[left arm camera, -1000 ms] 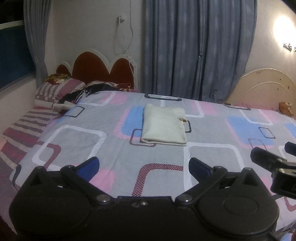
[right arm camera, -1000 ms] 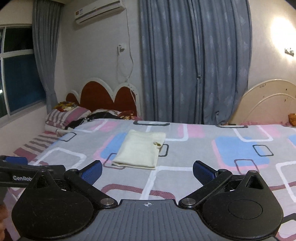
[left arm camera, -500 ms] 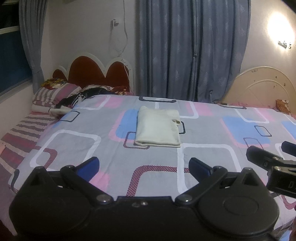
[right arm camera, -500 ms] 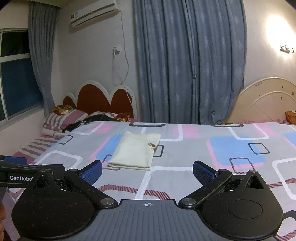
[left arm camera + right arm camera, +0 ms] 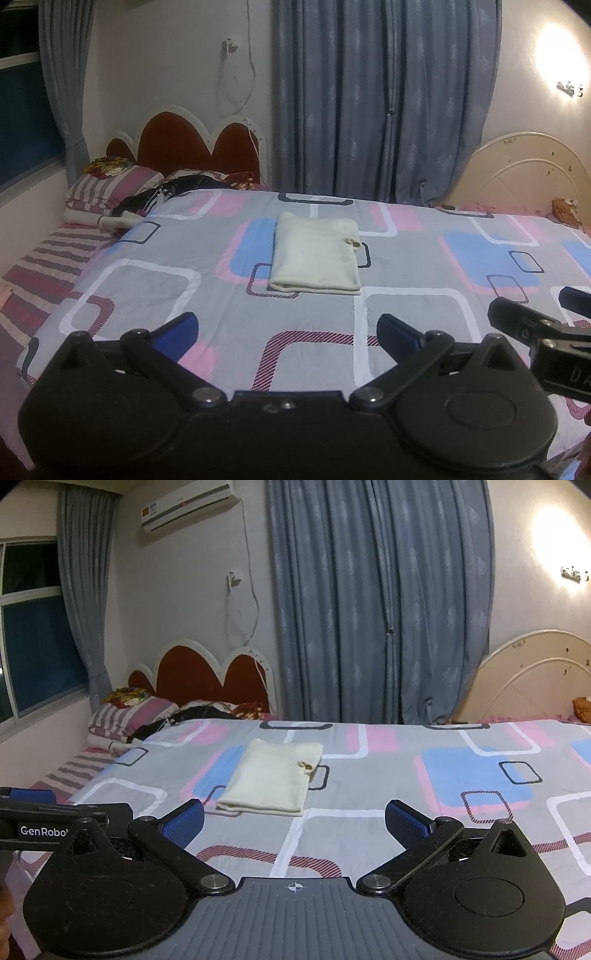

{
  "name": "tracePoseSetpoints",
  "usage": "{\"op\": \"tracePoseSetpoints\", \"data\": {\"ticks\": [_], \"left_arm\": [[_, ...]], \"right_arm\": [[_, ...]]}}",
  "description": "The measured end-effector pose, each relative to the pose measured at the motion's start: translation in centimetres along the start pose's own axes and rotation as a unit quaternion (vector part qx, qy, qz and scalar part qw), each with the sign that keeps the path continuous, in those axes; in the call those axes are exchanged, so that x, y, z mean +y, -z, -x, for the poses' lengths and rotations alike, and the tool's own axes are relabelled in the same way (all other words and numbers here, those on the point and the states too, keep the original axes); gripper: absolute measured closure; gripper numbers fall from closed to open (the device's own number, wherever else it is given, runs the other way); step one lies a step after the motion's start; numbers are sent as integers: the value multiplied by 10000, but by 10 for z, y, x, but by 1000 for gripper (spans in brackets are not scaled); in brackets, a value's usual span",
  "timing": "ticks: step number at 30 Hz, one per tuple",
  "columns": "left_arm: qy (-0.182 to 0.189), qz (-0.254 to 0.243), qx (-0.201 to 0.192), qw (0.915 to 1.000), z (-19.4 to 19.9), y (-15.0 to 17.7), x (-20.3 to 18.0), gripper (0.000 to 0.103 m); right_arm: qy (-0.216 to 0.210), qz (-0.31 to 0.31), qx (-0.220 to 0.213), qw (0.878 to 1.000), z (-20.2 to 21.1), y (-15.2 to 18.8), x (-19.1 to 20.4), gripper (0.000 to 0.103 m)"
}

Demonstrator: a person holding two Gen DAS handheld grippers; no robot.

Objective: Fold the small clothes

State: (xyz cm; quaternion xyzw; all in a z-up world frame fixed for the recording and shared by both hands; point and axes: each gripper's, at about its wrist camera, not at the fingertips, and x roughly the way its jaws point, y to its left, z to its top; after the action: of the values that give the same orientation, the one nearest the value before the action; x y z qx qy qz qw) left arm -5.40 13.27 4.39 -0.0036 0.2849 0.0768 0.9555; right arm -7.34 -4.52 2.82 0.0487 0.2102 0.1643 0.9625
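Tools: left tool and right tool, both spread wide, holding nothing, above the bed. "GenRobo" legible on the left tool's side, remainder cut off. Folded cream garment, possibly a shirt, lies mid-bed, well ahead of both.

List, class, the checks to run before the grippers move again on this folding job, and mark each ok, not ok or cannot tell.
1. Left gripper open and holding nothing: ok.
2. Right gripper open and holding nothing: ok.
3. Garment in plain sight on the bedspread: ok.
4. Garment folded into a flat rectangle: ok.
5. Both grippers apart from the garment: ok.
6. Another garment waiting to be folded: cannot tell.
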Motion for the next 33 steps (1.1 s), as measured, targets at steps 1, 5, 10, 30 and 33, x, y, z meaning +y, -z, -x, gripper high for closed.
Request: {"op": "tracePoseSetpoints", "data": {"ticks": [1, 5, 10, 30, 33], "left_arm": [[-5, 2, -2, 10000, 0, 0, 0, 0], [-6, 7, 16, 10000, -1, 1, 0, 0], [0, 13, 21, 10000, -1, 1, 1, 0], [114, -48, 116, 9999, -23, -3, 1, 4], [94, 63, 219, 9997, -36, -6, 2, 1]], "right_arm": [[-4, -1, -1, 10000, 0, 0, 0, 0], [-2, 12, 12, 10000, 0, 1, -1, 0], [-5, 27, 26, 10000, 0, 0, 1, 0], [50, -9, 181, 9998, -15, 5, -3, 0], [90, -48, 245, 9996, -21, 7, -7, 0]]}}
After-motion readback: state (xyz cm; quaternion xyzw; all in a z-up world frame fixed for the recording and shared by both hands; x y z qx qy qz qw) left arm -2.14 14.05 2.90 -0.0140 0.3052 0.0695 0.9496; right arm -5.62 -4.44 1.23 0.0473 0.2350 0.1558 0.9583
